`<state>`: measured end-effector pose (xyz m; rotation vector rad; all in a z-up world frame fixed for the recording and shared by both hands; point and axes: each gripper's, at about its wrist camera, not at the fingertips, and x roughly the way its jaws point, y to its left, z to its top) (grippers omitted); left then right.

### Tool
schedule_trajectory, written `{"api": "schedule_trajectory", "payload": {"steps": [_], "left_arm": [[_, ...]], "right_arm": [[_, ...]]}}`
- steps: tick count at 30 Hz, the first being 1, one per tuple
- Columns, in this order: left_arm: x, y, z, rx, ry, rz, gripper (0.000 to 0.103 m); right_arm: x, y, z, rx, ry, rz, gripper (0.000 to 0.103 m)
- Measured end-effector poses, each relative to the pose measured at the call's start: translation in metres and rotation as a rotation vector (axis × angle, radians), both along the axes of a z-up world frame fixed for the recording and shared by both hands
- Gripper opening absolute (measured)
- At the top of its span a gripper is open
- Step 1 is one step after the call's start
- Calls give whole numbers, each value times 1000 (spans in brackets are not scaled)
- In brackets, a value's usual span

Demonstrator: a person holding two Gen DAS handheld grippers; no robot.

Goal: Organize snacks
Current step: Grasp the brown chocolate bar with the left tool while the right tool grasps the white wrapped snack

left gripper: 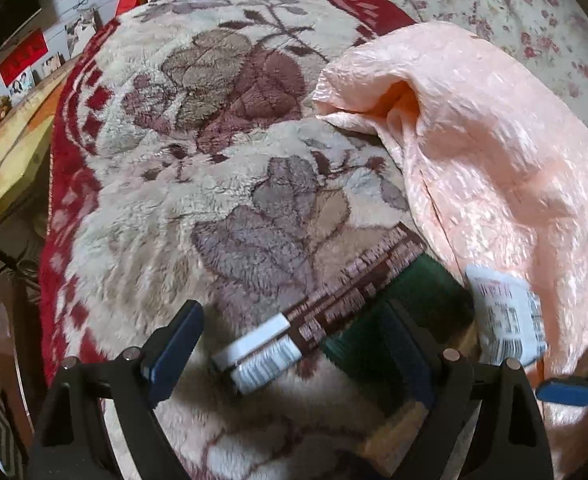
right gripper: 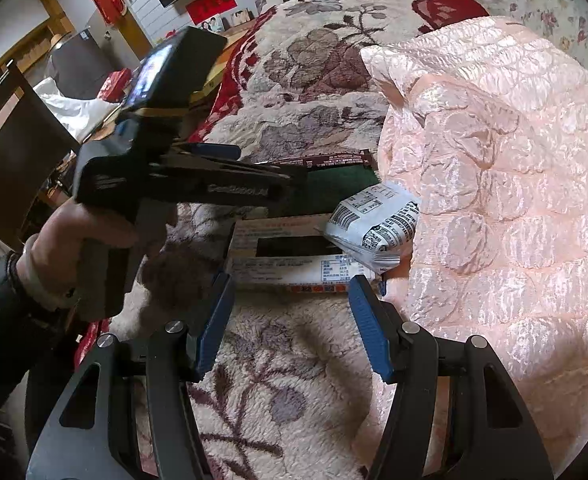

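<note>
A long brown snack box (left gripper: 326,304) with a white end lies on the floral blanket between the fingers of my open left gripper (left gripper: 289,344). A dark green pack (left gripper: 406,312) lies right of it, under the right finger. A white printed snack pouch (left gripper: 506,320) lies at the pink quilt's edge. In the right wrist view my right gripper (right gripper: 289,320) is open and empty, just short of an orange-and-white open box (right gripper: 294,256). The white pouch (right gripper: 374,228) rests on that box. The left gripper's fingers (right gripper: 217,152) reach over the brown box (right gripper: 334,160) and green pack (right gripper: 342,180).
A fluffy floral blanket (left gripper: 213,140) with a red border covers the bed. A bulky pink quilt (right gripper: 494,200) rises on the right. A wooden table (left gripper: 9,152) stands left of the bed, with a dark chair (right gripper: 9,140) and a TV beyond.
</note>
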<state>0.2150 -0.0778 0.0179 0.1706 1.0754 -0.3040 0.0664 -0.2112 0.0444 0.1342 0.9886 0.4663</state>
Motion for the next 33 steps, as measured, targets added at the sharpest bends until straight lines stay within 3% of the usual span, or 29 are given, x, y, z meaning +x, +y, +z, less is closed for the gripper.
{"api": "schedule_trajectory", "payload": {"steps": [4, 6, 11, 14, 19, 23, 28, 29, 33], "left_arm": [[11, 1, -2, -17, 13, 13, 84], [13, -1, -4, 12, 12, 15, 65], [11, -2, -4, 26, -12, -17, 49], [11, 9, -2, -6, -6, 16, 38], [7, 12, 2, -23, -6, -2, 39], [5, 1, 3, 25, -17, -47, 59], [20, -13, -4, 68, -16, -62, 59], [21, -14, -6, 80, -16, -62, 58], [22, -12, -4, 72, -25, -41, 34]], "right_arm": [[4, -1, 0, 5, 3, -6, 59], [6, -1, 0, 7, 1, -10, 59], [11, -5, 1, 16, 4, -39, 63], [12, -7, 2, 14, 7, -56, 63], [16, -6, 5, 9, -1, -62, 63], [16, -8, 4, 14, 0, -65, 63], [20, -10, 2, 18, 4, -78, 63], [19, -12, 2, 20, 6, -83, 63], [27, -12, -1, 4, 22, -120, 63]]}}
